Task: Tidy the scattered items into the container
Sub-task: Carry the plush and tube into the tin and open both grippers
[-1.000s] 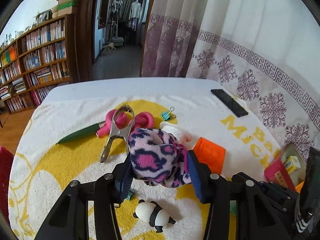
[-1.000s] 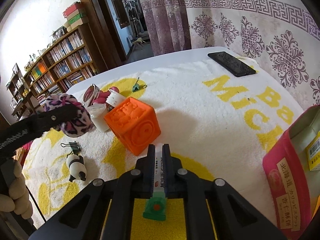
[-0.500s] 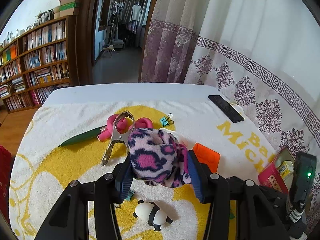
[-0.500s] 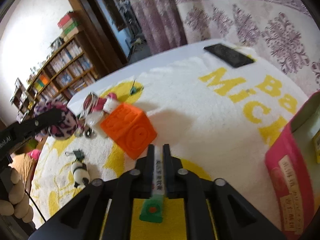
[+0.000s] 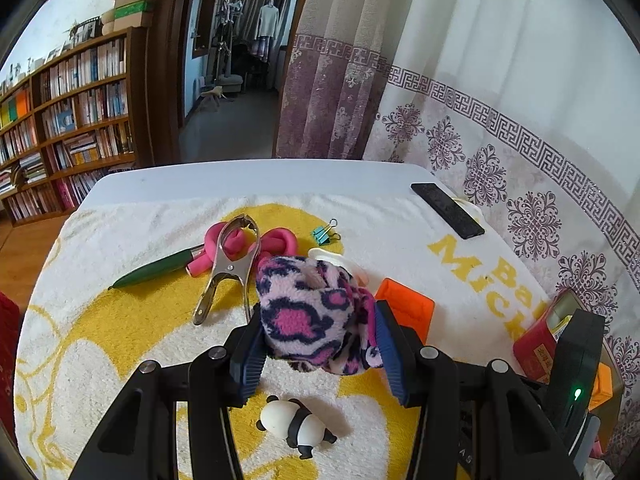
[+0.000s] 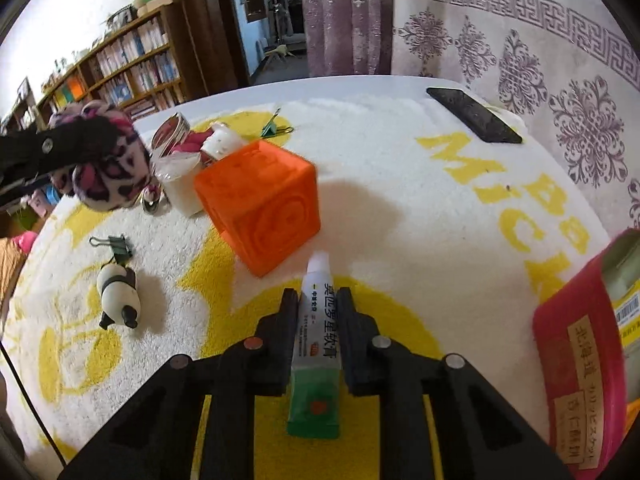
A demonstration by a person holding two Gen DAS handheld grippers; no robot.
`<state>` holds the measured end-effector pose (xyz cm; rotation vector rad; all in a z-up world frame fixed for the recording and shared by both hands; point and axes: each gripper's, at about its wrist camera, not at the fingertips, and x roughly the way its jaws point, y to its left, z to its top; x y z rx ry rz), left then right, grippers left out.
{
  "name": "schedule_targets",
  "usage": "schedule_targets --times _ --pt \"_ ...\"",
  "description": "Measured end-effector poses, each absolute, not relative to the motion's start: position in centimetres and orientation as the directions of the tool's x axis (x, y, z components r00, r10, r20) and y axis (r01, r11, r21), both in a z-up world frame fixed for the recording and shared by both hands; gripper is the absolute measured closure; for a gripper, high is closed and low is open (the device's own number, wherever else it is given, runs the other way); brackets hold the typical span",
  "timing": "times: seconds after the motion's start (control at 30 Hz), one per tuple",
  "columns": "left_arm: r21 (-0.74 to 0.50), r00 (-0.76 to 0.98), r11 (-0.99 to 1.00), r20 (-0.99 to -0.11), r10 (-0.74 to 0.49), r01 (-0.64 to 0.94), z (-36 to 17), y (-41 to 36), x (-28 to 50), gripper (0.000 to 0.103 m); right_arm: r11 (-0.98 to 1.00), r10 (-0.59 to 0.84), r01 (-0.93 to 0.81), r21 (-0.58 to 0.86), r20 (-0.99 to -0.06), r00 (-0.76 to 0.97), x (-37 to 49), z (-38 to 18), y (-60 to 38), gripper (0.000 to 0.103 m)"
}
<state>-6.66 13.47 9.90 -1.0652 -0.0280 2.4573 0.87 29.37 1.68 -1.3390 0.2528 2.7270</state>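
My left gripper [image 5: 316,320] is shut on a pink leopard-print fleece item [image 5: 308,308], held above the yellow-and-white towel [image 5: 100,312]. In the right wrist view my right gripper [image 6: 318,296] has a white ointment tube [image 6: 318,332] with a green cap between its fingers. Its jaws are closing, and the pads press the tube's sides. The tube's tip points at an orange cube [image 6: 264,204] just ahead. The red container [image 6: 580,340] stands open at the right edge, with packets inside. The same container [image 5: 536,348] shows at the right in the left wrist view.
On the towel lie a panda figure [image 6: 118,296], a black binder clip [image 6: 118,246], a white bottle [image 6: 180,184], a metal clamp [image 5: 228,264], a pink foam twist [image 5: 276,240], a green pen [image 5: 156,270] and a green binder clip [image 5: 324,234]. A black phone [image 5: 446,210] lies far right.
My right gripper has sunk a little toward the towel and rolled slightly, with the tube still between its fingers. The left gripper and its fleece item have stayed put.
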Motion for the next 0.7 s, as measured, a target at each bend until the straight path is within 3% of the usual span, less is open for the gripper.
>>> schedule_targets --times 0.37,0.7 --pt "-0.174 -0.616 -0.878 -0.652 0.442 -0.446 11.6 14.6 -4.8 0.051 -0.968 0.011 -0.183 0.172 -0.700 -0.714 2.6 4.6 30.0 0.082" --pt "-0.150 -0.608 -0.847 -0.633 0.478 -0.509 12.6 16.4 -2.5 0.051 -0.949 0.104 -0.268 0.163 -0.642 -0.759 9.3 8.5 31.5 0.082"
